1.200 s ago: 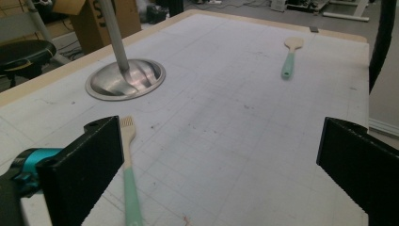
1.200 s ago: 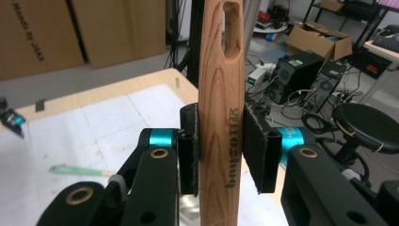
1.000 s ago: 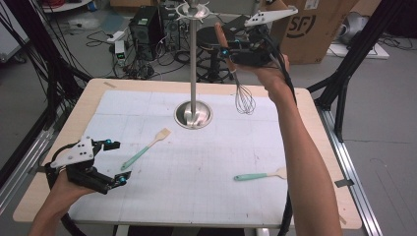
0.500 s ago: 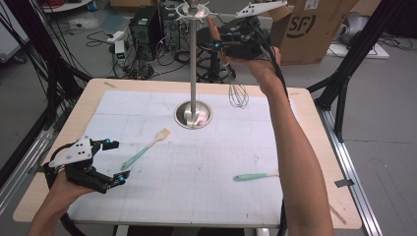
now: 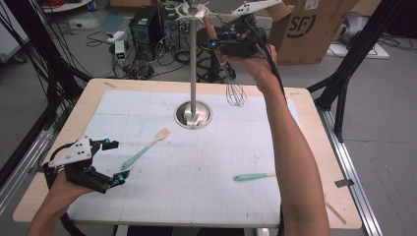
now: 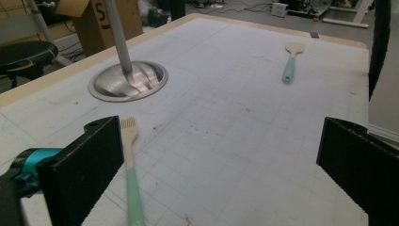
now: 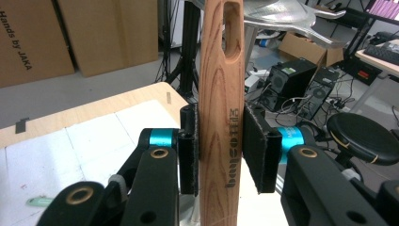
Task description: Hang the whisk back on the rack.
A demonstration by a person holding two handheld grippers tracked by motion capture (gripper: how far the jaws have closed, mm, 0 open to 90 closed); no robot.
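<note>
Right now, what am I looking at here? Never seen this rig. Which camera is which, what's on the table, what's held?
No robot: a person holds a two-jaw gripper in each hand. The high view looks down on the table from above; the other two cameras ride on the grippers and look along their black jaws.

The right gripper, raised beside the top of the metal stand, is shut on the wooden handle of a whisk, whose wires hang below. The handle has a hanging hole near its end, close to the stand's hooks.

The left gripper rests open at the table's near left edge, holding nothing.

On the table lie a brush and a spatula, both with green handles, plus the stand's round base.
</note>
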